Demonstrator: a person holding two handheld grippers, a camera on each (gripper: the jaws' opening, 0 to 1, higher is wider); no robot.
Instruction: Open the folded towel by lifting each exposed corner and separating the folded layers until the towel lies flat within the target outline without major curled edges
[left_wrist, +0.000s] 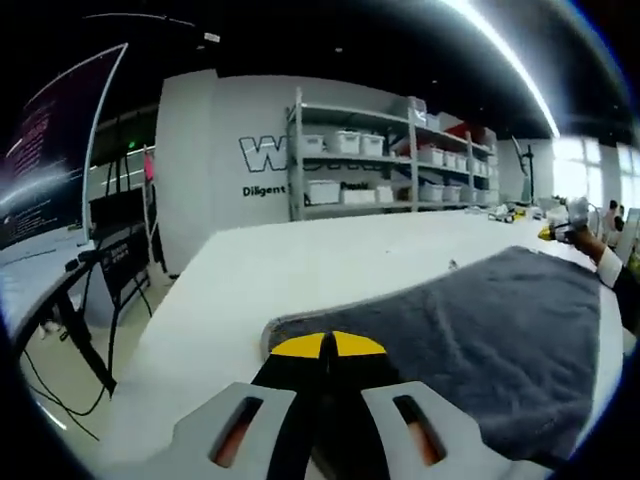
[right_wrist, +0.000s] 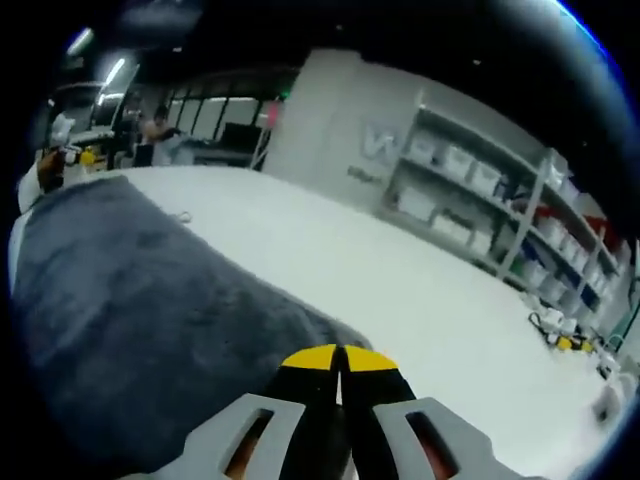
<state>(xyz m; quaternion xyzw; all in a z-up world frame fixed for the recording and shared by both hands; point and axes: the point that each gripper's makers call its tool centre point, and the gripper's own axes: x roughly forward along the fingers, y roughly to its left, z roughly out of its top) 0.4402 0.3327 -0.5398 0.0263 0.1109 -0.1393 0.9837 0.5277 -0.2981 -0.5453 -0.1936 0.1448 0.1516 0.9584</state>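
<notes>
A dark grey towel (left_wrist: 480, 330) lies spread on the white table (left_wrist: 300, 260). In the left gripper view my left gripper (left_wrist: 328, 346) has its yellow-tipped jaws pressed together at the towel's near corner, whose edge lifts slightly around them. The right gripper (left_wrist: 562, 226), held by a hand in a white cuff, sits at the towel's far corner. In the right gripper view my right gripper (right_wrist: 338, 358) is shut at its own corner of the towel (right_wrist: 130, 300). The left gripper (right_wrist: 68, 158) shows small at the far left end.
Grey shelves with white bins (left_wrist: 400, 160) stand behind the table against a lettered wall. A dark screen (left_wrist: 50, 160) and a desk with cables lie off the table's left edge. Small items (right_wrist: 560, 335) rest at the table's right end (right_wrist: 450, 300). People (right_wrist: 155, 130) stand far back.
</notes>
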